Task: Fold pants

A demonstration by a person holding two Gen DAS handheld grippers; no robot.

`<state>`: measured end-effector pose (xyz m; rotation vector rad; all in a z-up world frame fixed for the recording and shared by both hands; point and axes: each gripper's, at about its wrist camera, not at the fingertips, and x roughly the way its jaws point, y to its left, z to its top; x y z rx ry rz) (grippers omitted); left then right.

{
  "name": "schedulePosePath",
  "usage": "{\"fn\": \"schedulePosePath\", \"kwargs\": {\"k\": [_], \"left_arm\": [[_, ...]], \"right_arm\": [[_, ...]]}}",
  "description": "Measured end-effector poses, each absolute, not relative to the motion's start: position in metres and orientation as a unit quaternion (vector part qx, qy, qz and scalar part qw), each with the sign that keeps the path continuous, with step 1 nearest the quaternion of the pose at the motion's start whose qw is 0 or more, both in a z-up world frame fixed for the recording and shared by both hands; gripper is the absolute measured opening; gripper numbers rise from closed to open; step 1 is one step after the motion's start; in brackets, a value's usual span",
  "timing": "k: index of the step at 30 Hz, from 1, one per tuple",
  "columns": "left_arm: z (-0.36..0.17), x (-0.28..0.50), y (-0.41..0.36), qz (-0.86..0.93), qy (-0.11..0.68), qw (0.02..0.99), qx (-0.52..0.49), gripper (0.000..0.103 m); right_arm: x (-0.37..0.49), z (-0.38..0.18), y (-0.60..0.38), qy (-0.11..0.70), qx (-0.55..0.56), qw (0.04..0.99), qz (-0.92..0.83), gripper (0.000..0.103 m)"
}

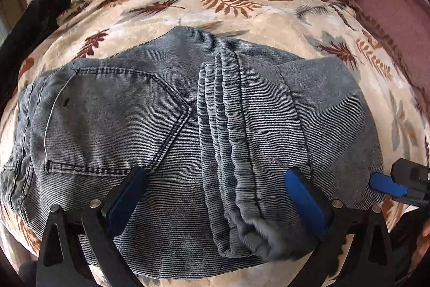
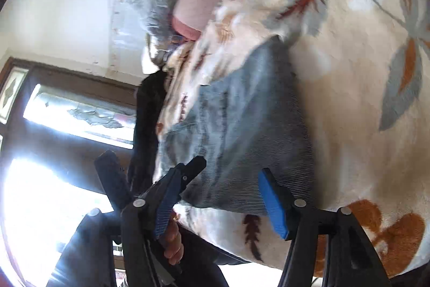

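Pants (image 1: 172, 131) folded into a compact bundle on the leaf-print blanket (image 1: 242, 10); both claws, left (image 1: 215, 195) and right (image 2: 231, 192), gaping and empty; best to press flat, square the cuffs (image 1: 228, 125), no yanking.

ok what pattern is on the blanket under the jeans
Cream plush blanket with rust-brown and grey-blue leaf prints; clearest in the left wrist view, beyond the folded jeans.

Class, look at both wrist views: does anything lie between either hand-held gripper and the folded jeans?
Nothing visible does. The left hand-held gripper hangs open right over the jeans; the right hand-held gripper stands open at their edge on the leaf-patterned blanket.
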<state>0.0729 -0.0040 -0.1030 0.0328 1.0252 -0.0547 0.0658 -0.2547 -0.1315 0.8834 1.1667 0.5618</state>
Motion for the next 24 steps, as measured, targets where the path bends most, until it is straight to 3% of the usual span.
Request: {"fn": "schedulePosePath", "kwargs": {"k": [7,14,20,24], "left_arm": [[-0.104,0.067,-0.004,-0.033,0.48,0.876,0.022,0.103],[-0.106,0.068,-0.003,-0.035,0.469,0.882,0.02,0.103],[-0.107,0.062,-0.002,-0.039,0.454,0.89,0.021,0.103],[-0.107,0.062,-0.002,-0.039,0.453,0.891,0.021,0.103]], "right_arm": [[0.11,-0.09,-0.254,0.489,0.397,0.717,0.299,0.063],[0.19,-0.143,-0.244,0.558,0.413,0.666,0.273,0.063],[0.201,-0.127,-0.244,0.526,0.419,0.675,0.303,0.064],[0.225,-0.154,-0.25,0.54,0.452,0.654,0.278,0.064]]}}
